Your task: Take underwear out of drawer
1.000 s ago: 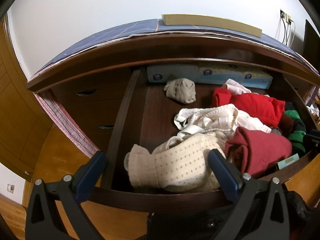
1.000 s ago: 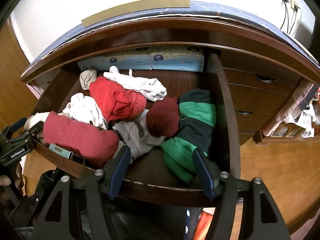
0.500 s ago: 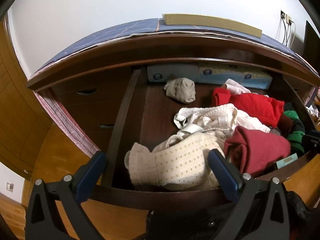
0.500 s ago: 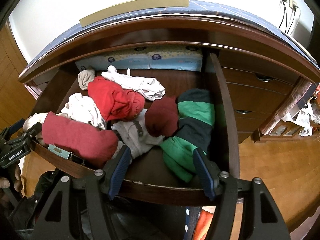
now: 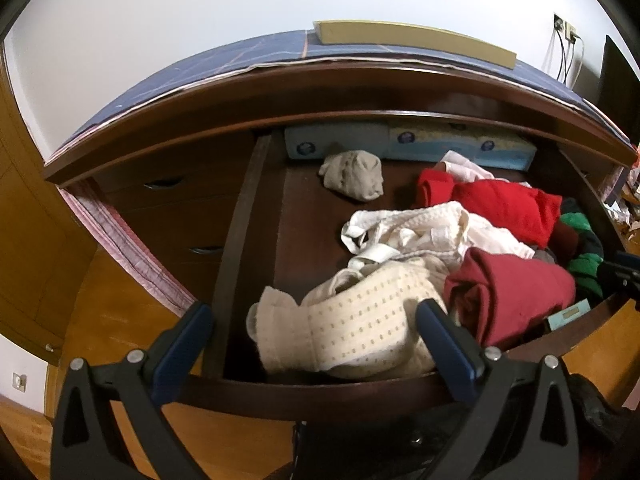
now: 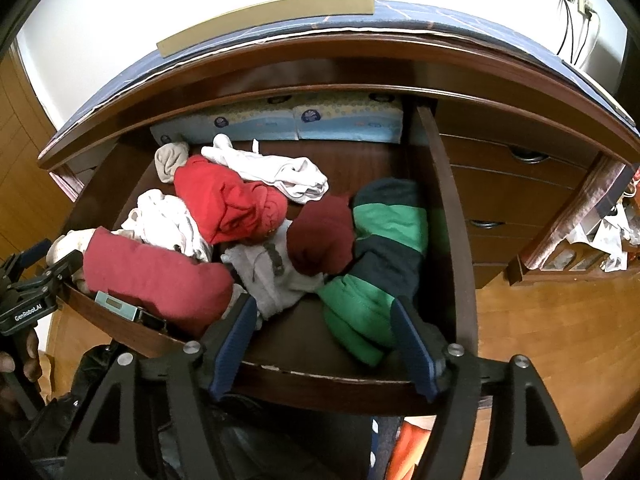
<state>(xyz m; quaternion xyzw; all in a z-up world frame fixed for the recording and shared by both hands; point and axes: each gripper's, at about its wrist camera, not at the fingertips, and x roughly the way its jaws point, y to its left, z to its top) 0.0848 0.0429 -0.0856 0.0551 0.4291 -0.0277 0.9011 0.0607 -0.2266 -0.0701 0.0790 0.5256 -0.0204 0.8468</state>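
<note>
Open drawer (image 5: 236,240): cream dotted underwear (image 5: 360,320) between spread left gripper (image 5: 314,332) fingers; dark red garment (image 5: 516,296) right; grey bundle (image 5: 354,174) beyond.

I am looking into a home bedroom: a dark wooden dresser (image 5: 360,92), its open drawer (image 6: 320,384) full of folded clothes (image 6: 236,204), parquet floor (image 6: 560,340) beneath.

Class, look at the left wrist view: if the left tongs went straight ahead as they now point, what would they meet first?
Most likely the cream dotted garment at the drawer's near edge, lying between the open left tongs. Depth is unclear, so the front rim could come first.
</note>
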